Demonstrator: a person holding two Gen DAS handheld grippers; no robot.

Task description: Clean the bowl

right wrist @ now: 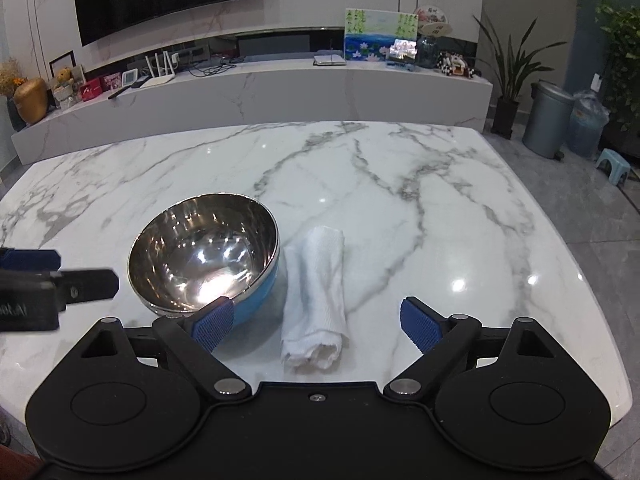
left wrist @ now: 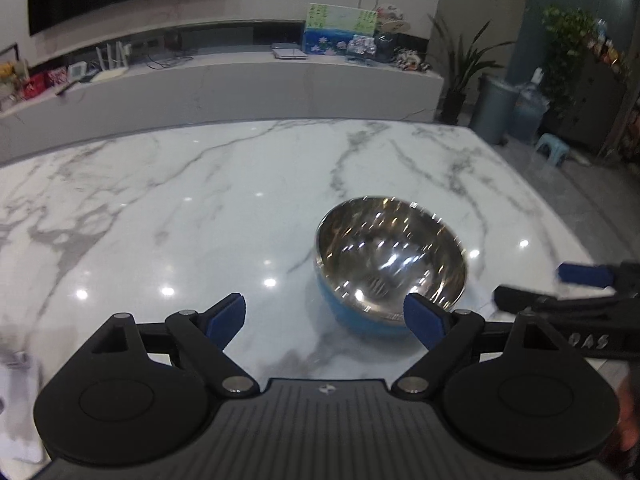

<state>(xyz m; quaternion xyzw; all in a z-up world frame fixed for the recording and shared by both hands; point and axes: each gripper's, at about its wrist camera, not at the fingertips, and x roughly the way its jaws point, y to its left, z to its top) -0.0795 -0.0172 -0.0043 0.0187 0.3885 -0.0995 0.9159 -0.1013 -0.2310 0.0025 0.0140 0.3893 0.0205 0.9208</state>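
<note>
Two black grippers with blue ribbed pads face a white marble table veined in grey (right wrist: 400, 184), both with jaws spread wide and nothing between them. On the table stands a round steel bowl with a blue outer wall (right wrist: 204, 252), upright, near the front edge and left of the middle in the right wrist view. Just beside it on its right lies a rolled white cloth (right wrist: 316, 288), lengthwise toward the camera, close to the bowl's wall; whether they touch cannot be told. Most of the tabletop behind and to the right of these two is bare, out to the rounded far corners.

The left gripper (left wrist: 324, 316) hovers low over the table's near part, level, with the bowl ahead and to its right; its right pad overlaps the bowl's near rim in the view. The right gripper (right wrist: 316, 322) is level too, with the cloth's near end between its pads.
</note>
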